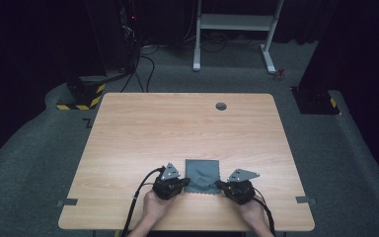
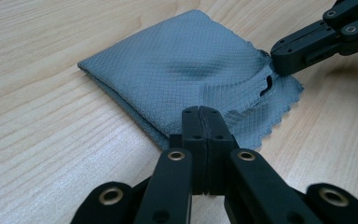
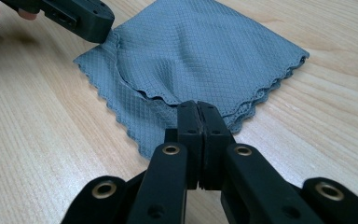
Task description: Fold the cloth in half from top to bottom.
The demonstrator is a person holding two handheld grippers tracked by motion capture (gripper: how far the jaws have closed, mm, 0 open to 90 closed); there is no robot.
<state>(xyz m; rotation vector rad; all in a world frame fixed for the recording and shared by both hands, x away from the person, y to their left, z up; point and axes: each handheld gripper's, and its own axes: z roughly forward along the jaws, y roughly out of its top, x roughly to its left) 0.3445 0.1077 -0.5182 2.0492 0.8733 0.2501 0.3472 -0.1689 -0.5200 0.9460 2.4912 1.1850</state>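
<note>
Left tool (image 1: 186, 182) and right tool (image 1: 219, 184), jaws closed, pinch the grey cloth's (image 1: 202, 174) near corners on bare table (image 1: 177, 123).

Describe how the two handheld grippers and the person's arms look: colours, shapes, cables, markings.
Both the left gripper and the right gripper are matte black, each topped by a grey three-cornered plate. Their flat black fingers hang on hinged link bars with brass-coloured pivot pins and small screws. A black cable trails back from each body past the wrist. The forearms are bare, with no sleeves visible. I see no lettering.
</note>
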